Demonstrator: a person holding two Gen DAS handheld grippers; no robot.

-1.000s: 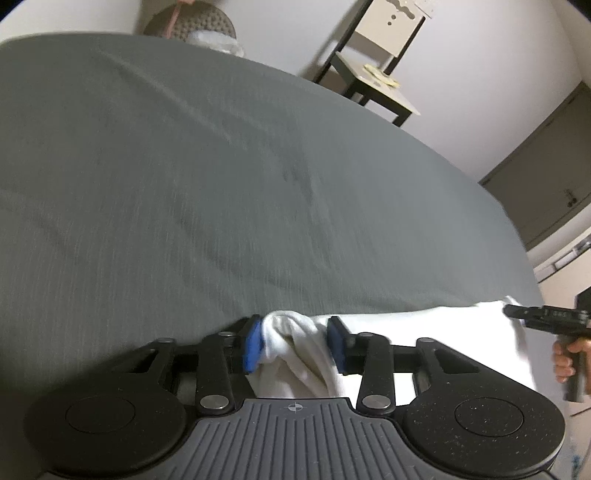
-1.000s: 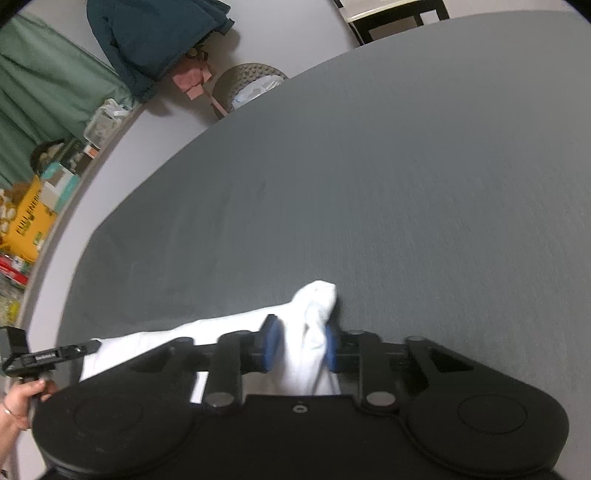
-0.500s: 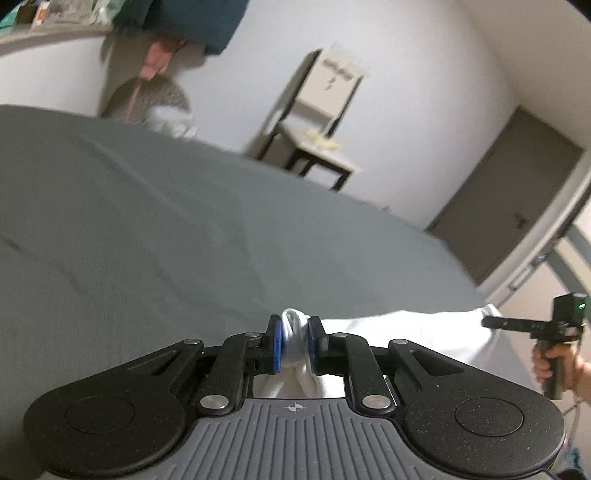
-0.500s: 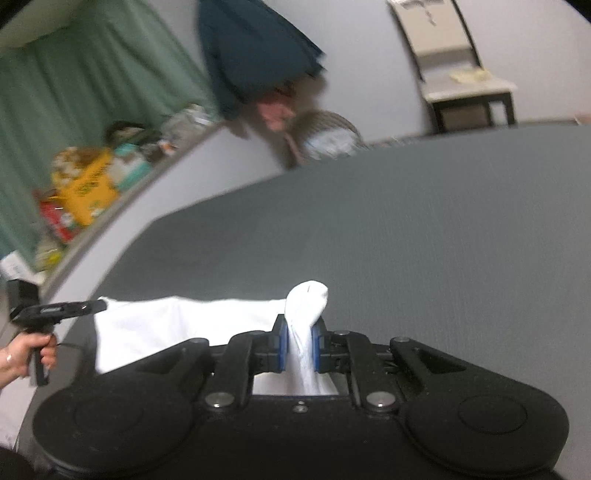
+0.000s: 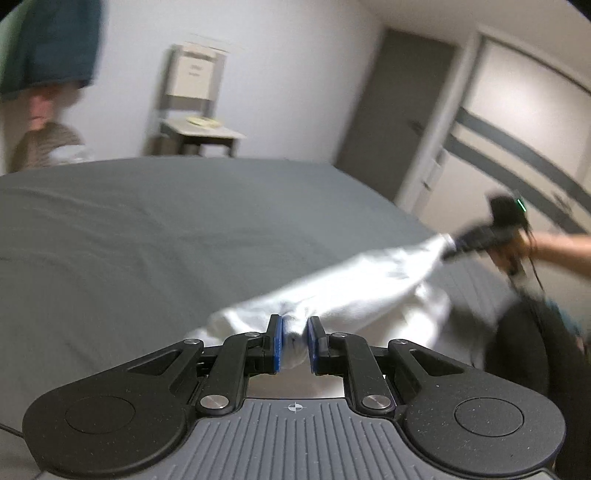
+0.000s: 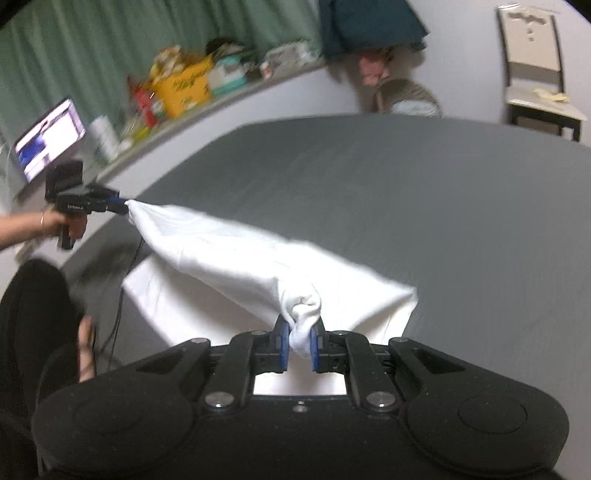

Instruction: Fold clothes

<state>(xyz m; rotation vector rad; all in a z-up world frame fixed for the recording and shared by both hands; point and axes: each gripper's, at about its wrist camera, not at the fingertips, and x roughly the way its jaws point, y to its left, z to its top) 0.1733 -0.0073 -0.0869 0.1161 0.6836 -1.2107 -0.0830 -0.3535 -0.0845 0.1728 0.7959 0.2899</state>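
Observation:
A white garment (image 6: 229, 258) hangs stretched in the air above the grey bed (image 6: 424, 192), held at two corners. My left gripper (image 5: 294, 339) is shut on one bunched corner of the white garment (image 5: 354, 291). My right gripper (image 6: 299, 345) is shut on the other bunched corner. In the right wrist view the left gripper (image 6: 123, 206) shows at the far left, gripping the cloth's end, with a hand (image 6: 55, 225) on its handle. In the left wrist view the right gripper (image 5: 452, 247) appears at the right, blurred. The garment's lower part droops toward the bed's near edge.
A chair (image 5: 192, 110) stands by the far wall past the grey bed (image 5: 147, 229). A dark blue cloth (image 6: 365, 26) hangs on the wall. A shelf (image 6: 184, 92) with boxes and a lit screen (image 6: 48, 140) runs along the left. A cable (image 6: 118, 314) dangles near the person's dark-clad leg (image 6: 33, 325).
Both grippers have lifted, raising the white garment off the bed and stretching it between them. The views tilted up toward the walls. Both stay shut on the cloth.

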